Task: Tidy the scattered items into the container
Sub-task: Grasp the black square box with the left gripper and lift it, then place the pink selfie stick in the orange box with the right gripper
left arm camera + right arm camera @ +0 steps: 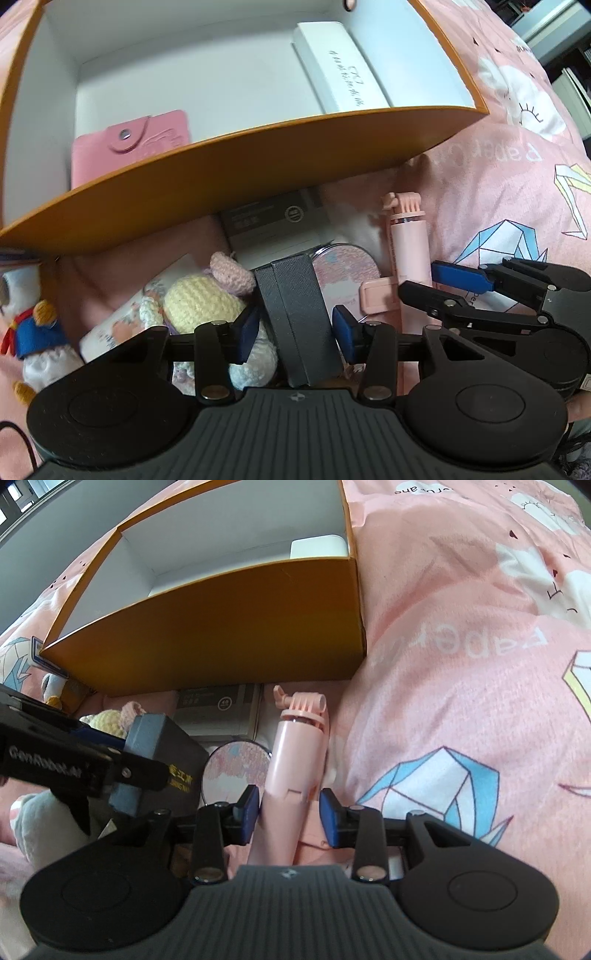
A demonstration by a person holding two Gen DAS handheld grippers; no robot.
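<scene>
Both grippers hang over the heap on the pink bedspread, just in front of the orange box. The left gripper straddles the dark case and the right gripper straddles the pink stick, with a gap visible at the pads, so neither is clamped yet. Each should close squarely mid-body before lifting. Inside the box lie a pink wallet and a white case.
</scene>
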